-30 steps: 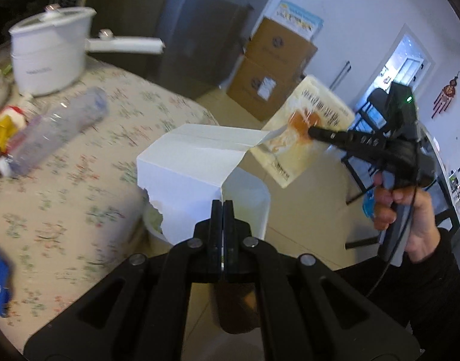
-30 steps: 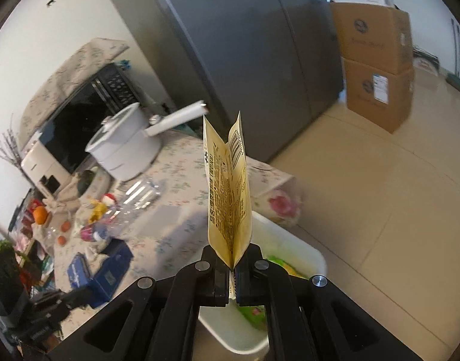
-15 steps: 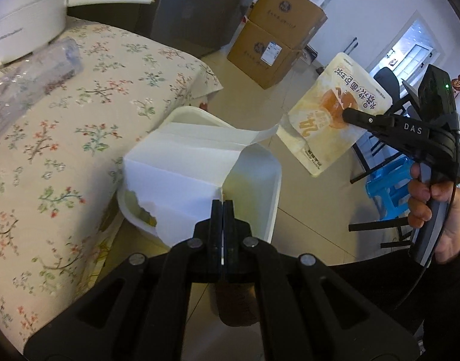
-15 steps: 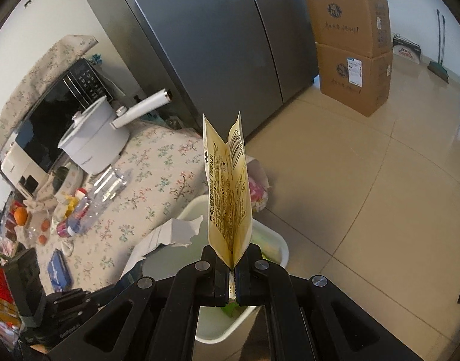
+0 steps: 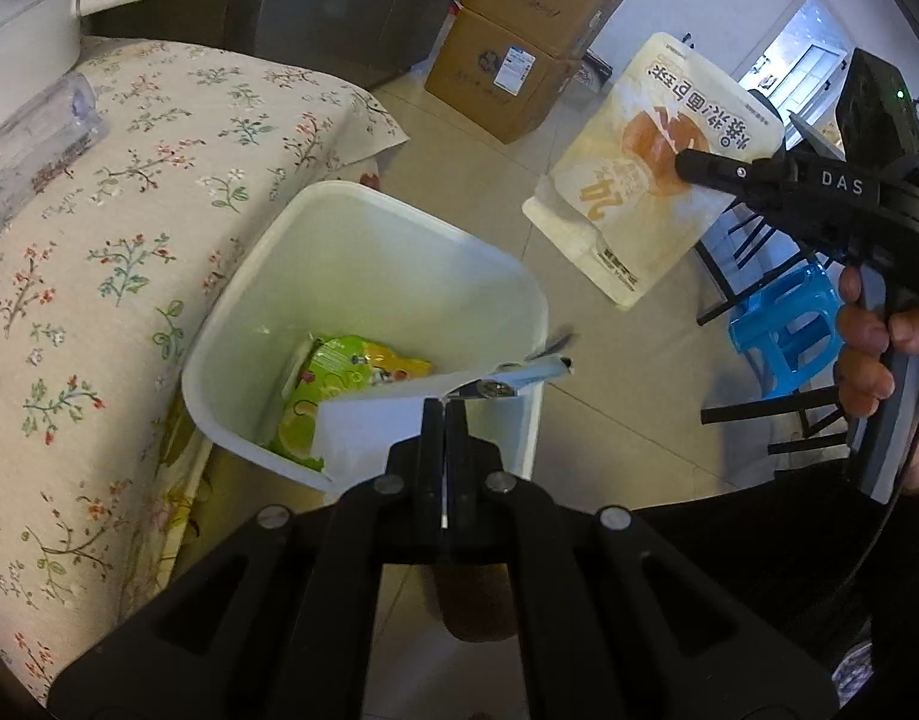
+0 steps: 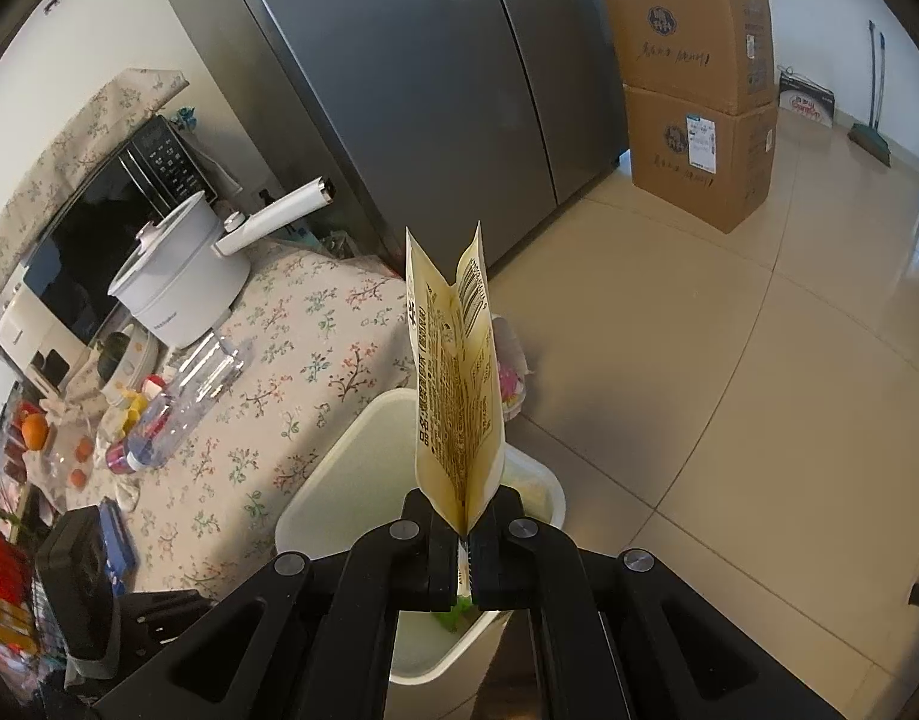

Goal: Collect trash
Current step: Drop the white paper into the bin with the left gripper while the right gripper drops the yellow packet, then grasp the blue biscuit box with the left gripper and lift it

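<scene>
In the left wrist view a white trash bin point(image 5: 363, 210) stands on the floor against the table, with a green snack packet point(image 5: 339, 384) inside. My left gripper point(image 5: 444, 414) is shut on a torn white paper carton point(image 5: 369, 426) that hangs over the bin's near rim. To the right, above the floor beside the bin, my right gripper point(image 5: 687, 162) is shut on a yellow snack pouch point(image 5: 639, 180). In the right wrist view this gripper point(image 6: 464, 546) pinches the folded pouch point(image 6: 456, 384) upright above the bin point(image 6: 333, 462).
A table with a floral cloth point(image 5: 99, 240) lies left of the bin, carrying a white pot point(image 6: 177, 282) and a clear plastic bottle point(image 5: 33, 138). Stacked cardboard boxes point(image 6: 699, 96) and a grey fridge point(image 6: 429, 90) stand behind. A blue stool point(image 5: 789, 324) is at the right.
My left gripper has sunk toward the bin, and the white carton now hangs lower, uncovering the bin's inside. The right gripper with the pouch came nearer the bin, then held still.
</scene>
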`<state>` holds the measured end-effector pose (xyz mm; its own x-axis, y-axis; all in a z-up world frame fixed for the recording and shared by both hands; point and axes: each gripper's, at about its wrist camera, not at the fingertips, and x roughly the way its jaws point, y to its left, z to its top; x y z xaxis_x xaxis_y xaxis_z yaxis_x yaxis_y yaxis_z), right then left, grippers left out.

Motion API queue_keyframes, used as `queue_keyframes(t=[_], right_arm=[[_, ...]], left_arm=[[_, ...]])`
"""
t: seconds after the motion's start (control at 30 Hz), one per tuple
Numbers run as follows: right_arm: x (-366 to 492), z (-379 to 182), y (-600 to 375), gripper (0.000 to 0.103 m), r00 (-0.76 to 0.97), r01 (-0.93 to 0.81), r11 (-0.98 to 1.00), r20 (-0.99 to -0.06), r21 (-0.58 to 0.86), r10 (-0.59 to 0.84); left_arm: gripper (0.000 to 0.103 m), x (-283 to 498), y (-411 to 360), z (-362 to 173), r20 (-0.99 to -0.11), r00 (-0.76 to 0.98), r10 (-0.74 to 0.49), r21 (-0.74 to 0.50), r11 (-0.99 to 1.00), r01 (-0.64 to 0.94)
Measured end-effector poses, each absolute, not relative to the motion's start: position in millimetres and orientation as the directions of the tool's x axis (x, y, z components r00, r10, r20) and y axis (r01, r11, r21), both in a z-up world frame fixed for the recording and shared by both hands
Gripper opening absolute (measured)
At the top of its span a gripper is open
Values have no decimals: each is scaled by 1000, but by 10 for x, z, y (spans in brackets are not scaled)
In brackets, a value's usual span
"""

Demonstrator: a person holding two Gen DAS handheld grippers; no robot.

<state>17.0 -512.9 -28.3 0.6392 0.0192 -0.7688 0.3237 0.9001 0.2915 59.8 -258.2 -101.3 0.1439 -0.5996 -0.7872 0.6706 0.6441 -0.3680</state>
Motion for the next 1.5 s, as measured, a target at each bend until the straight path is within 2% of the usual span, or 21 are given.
queue_keyframes(t=[0.13, 0.2, 0.23, 0.27, 0.33, 0.4, 0.43, 0.53, 0.63, 0.87, 0.9, 0.97, 1.0, 1.03, 1.07, 1.1, 1.4, 1.5], right_arm=[[215, -315, -5087, 3, 626, 317, 907, -780, 276, 18], [258, -338, -5059, 3, 618, 312, 910, -785, 272, 23], [276, -347, -5045, 3, 616, 310, 912, -787, 270, 24], [293, -359, -5031, 3, 613, 309, 913, -789, 267, 24], [343, -392, -4994, 3, 605, 304, 915, -796, 266, 30], [412, -443, -4946, 3, 591, 301, 915, -805, 269, 42], [436, -464, -4931, 3, 585, 300, 916, -810, 267, 44], [542, -563, -4842, 3, 549, 306, 915, -834, 262, 55], [622, -635, -4761, 3, 521, 309, 912, -850, 270, 75], [762, -679, -4582, 5, 493, 312, 914, -866, 259, 77], [778, -680, -4570, 9, 491, 319, 913, -868, 255, 71], [807, -677, -4560, 23, 483, 335, 908, -873, 252, 64], [828, -668, -4547, 42, 482, 345, 902, -874, 259, 67], [844, -648, -4533, 53, 489, 350, 897, -869, 270, 71], [852, -622, -4519, 69, 503, 351, 892, -861, 284, 76], [869, -578, -4482, 72, 519, 343, 891, -850, 299, 86], [1216, -454, -3918, 75, 530, 233, 921, -835, 312, 149], [1358, -458, -3659, 75, 519, 181, 932, -835, 315, 182]], left_arm=[[4, 650, -2531, -1009, -796, 191, -574, -329, 675, 660], [22, 673, -2489, -993, -798, 205, -567, -319, 685, 654], [38, 675, -2454, -976, -798, 222, -560, -307, 694, 651], [47, 675, -2428, -957, -795, 235, -559, -300, 699, 649], [51, 686, -2368, -908, -795, 253, -551, -286, 709, 645], [59, 710, -2305, -880, -803, 265, -534, -270, 722, 638], [66, 715, -2247, -862, -807, 275, -522, -259, 732, 630], [75, 747, -2062, -819, -821, 305, -482, -234, 773, 590], [81, 787, -1797, -744, -827, 349, -440, -208, 817, 538], [87, 855, -1086, -623, -841, 428, -329, -153, 905, 396], [87, 867, -968, -610, -843, 432, -321, -157, 914, 373], [87, 897, -753, -591, -846, 437, -306, -166, 929, 330], [87, 903, -640, -580, -847, 439, -300, -173, 936, 307], [87, 919, -559, -573, -848, 438, -299, -181, 940, 290], [87, 932, -439, -564, -850, 436, -295, -190, 944, 270], [87, 936, -366, -558, -852, 437, -289, -190, 948, 256], [91, 1102, 418, -715, -903, 391, -178, -191, 982, 4], [95, 1194, 540, -804, -916, 382, -123, -169, 981, -91]])
